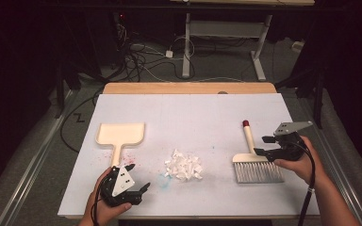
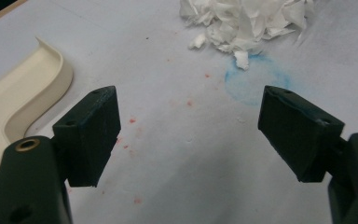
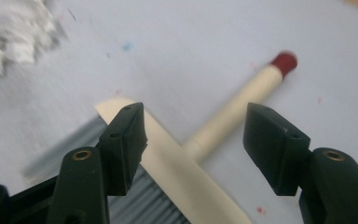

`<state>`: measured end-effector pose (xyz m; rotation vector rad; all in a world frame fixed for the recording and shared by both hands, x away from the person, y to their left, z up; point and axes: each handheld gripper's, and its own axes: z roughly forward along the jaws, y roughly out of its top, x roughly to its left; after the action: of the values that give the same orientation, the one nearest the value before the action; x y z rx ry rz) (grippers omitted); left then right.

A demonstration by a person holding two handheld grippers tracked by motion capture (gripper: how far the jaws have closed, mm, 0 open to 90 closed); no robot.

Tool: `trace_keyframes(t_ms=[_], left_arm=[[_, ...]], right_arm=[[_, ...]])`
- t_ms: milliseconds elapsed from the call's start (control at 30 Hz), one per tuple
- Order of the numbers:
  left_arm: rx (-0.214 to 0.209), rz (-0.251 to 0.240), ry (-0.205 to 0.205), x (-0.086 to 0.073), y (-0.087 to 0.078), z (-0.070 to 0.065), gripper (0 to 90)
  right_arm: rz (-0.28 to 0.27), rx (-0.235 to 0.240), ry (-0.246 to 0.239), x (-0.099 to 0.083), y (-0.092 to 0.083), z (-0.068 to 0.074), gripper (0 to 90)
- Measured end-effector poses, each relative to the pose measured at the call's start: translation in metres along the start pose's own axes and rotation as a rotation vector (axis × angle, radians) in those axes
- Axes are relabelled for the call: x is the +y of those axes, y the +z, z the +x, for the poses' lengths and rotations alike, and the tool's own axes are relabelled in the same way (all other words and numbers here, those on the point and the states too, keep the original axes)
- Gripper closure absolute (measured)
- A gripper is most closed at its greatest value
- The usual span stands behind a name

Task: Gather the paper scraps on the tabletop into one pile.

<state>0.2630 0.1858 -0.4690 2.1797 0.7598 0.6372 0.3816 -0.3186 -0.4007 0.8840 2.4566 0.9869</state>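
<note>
Brush (image 1: 254, 160) handle runs toward the frame's top, between your right tongs (image 1: 263, 145) (parted, holding nothing).

Both grippers black w/ a grey three-cornered plate on top. Left gripper (image 1: 138, 179): plate has small dark holes; blocky black pads (image 2: 93, 133), brass-ringed screw holes. Right gripper (image 1: 260, 145): same pads; black cable trails along forearm. No sleeves visible.

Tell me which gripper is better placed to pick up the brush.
Right. The right gripper hovers at the brush, jaws open around its handle. The left gripper is across the paper scraps, beside the dustpan.
</note>
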Motion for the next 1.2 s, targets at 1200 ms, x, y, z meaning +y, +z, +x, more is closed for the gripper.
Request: trace_keyframes(t_ms=[1200], left_arm=[[0.044, -0.037, -0.003, 0.000, -0.007, -0.003, 18.3]], right_arm=[[-0.352, -0.283, -0.054, -0.057, -0.032, 0.081, 20.6]])
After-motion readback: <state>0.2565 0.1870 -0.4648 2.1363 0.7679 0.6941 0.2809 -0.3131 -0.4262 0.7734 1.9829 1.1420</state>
